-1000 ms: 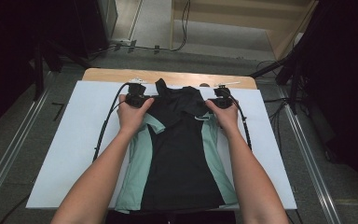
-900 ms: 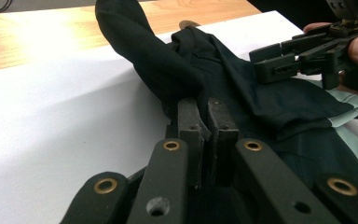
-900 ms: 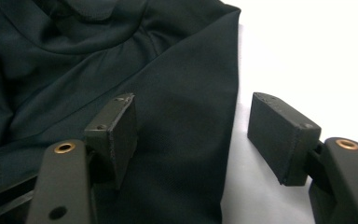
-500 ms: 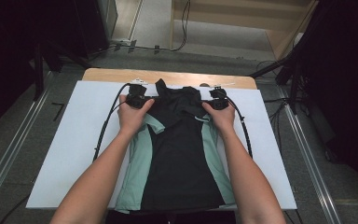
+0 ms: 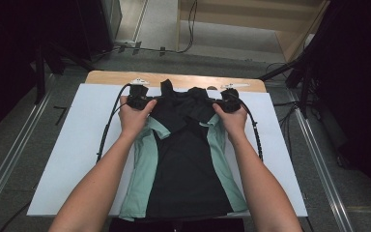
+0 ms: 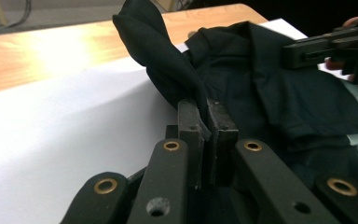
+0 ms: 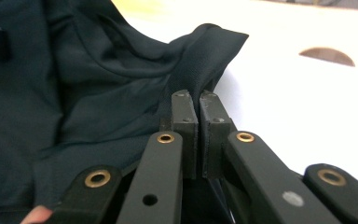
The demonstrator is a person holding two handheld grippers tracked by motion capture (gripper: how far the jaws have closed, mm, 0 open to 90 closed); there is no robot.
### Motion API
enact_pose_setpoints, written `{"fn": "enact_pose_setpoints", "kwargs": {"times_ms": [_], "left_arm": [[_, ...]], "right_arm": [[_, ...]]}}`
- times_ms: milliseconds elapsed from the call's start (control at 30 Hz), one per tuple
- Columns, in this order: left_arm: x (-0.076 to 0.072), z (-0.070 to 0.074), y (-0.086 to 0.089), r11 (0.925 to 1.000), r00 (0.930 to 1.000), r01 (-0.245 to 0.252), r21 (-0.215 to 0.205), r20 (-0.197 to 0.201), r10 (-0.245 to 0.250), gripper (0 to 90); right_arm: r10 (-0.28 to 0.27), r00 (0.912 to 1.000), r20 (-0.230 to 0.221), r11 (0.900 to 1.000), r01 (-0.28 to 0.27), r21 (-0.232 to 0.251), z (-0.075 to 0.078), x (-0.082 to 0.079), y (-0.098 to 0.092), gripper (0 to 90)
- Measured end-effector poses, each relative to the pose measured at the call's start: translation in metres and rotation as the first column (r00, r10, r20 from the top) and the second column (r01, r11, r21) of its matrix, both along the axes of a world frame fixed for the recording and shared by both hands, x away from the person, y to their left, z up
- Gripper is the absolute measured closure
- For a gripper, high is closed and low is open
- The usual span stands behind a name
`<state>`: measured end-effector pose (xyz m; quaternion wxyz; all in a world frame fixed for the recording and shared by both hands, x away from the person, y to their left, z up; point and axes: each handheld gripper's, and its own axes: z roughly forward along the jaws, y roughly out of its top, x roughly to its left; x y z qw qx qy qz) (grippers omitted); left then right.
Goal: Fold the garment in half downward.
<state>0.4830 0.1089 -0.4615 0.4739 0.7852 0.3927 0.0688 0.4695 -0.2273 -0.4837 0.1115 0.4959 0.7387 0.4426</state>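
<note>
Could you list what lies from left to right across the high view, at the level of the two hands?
White sheet → trailing cable → left hand-held gripper → black and mint shirt → right hand-held gripper → its cable.

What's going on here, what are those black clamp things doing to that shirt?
A person stands at a table with a hand-held gripper in each hand, working on a black and mint-green shirt spread on a white sheet. The left gripper is shut on a fold of black cloth at the shirt's far end. The right gripper has just been closing and now pinches the cloth on the other side. The rest of the shirt lies flat.
</note>
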Motion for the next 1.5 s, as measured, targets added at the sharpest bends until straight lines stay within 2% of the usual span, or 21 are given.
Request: {"fn": "enact_pose_setpoints", "kwargs": {"times_ms": [33,167,333,400,467,500,533,567,600,733,800,900,933,967,1000,1133,1200,1367,1500], "left_arm": [[0.0,0.001,0.001,1.0,0.9999,-0.008,-0.003,0.008,0.008,86.1],[0.0,0.008,0.006,0.9997,0.9995,-0.017,-0.018,0.025,0.018,86.4],[0.003,0.021,0.008,0.9995,0.9985,-0.031,-0.009,0.044,0.032,86.5],[0.005,0.031,0.01,0.9985,0.9968,-0.053,-0.018,0.059,0.053,86.6],[0.007,0.037,0.011,0.998,0.9956,-0.06,-0.018,0.071,0.061,86.6],[0.008,0.041,0.012,0.9977,0.9943,-0.066,-0.015,0.082,0.067,86.5],[0.009,0.045,0.013,0.9973,0.9931,-0.072,-0.014,0.092,0.073,86.5],[0.011,0.052,0.014,0.997,0.9915,-0.074,-0.022,0.106,0.076,86.5],[0.011,0.058,0.015,0.9969,0.9899,-0.073,-0.029,0.12,0.076,86.5],[0.004,0.071,0.016,0.9978,0.9842,-0.044,-0.05,0.17,0.052,86.3],[-0.003,0.071,0.015,0.9987,0.9806,-0.028,-0.043,0.193,0.036,86.3],[-0.01,0.066,0.015,0.9986,0.9805,-0.026,-0.047,0.193,0.034,86.1],[-0.012,0.064,0.016,0.9985,0.9811,-0.026,-0.049,0.19,0.034,86.1],[-0.014,0.062,0.016,0.9985,0.9816,-0.023,-0.049,0.188,0.032,86.1],[-0.017,0.061,0.017,0.9984,0.9815,-0.022,-0.051,0.189,0.031,86.1],[-0.027,0.056,0.018,0.9978,0.981,-0.007,-0.065,0.193,0.02,86.1],[-0.032,0.055,0.019,0.9977,0.9794,0.002,-0.067,0.202,0.011,86.1],[-0.044,0.053,0.022,0.9968,0.9774,0.016,-0.078,0.211,0.001,86.1],[-0.054,0.051,0.022,0.9962,0.974,0.032,-0.081,0.226,-0.013,86.1]], "right_arm": [[0.0,1.0,0.0,1.0,0.0,0.0,0.0,0.0,0.0,85.6],[0.022,0.9986,0.049,0.999,-0.024,0.033,0.015,-0.005,-0.001,85.9],[0.035,0.9957,0.085,0.998,-0.039,0.047,0.027,-0.007,-0.002,86.0],[0.03,0.9938,0.107,0.995,-0.04,0.089,0.037,-0.007,-0.003,85.9],[0.036,0.9917,0.124,0.994,-0.048,0.102,0.042,-0.007,-0.003,85.9],[0.035,0.9856,0.166,0.995,-0.049,0.083,0.054,-0.008,0.0,85.8],[0.035,0.9856,0.166,0.995,-0.049,0.083,0.054,-0.008,0.0,85.8],[0.028,0.9785,0.204,0.996,-0.045,0.078,0.065,-0.01,0.001,85.7],[0.028,0.9785,0.204,0.996,-0.045,0.078,0.065,-0.01,0.001,85.7],[0.067,0.9529,0.296,0.992,-0.094,0.081,0.076,-0.016,-0.001,85.6],[0.091,0.944,0.317,0.992,-0.114,0.055,0.076,-0.02,-0.001,85.5],[0.106,0.9341,0.341,0.992,-0.124,0.033,0.072,-0.027,-0.001,85.5],[0.117,0.9263,0.358,0.991,-0.134,0.022,0.067,-0.033,0.0,85.5],[0.117,0.9263,0.358,0.991,-0.134,0.022,0.067,-0.033,0.0,85.5],[0.14,0.9219,0.361,0.988,-0.155,0.014,0.063,-0.038,0.001,85.2],[0.134,0.9224,0.362,0.988,-0.152,0.02,0.059,-0.047,0.002,85.1],[0.124,0.9181,0.377,0.99,-0.141,0.018,0.055,-0.056,0.002,85.0],[0.112,0.9183,0.38,0.991,-0.13,0.021,0.05,-0.065,0.0,85.0],[0.111,0.9147,0.389,0.992,-0.126,0.014,0.046,-0.074,0.0,85.0]]}}
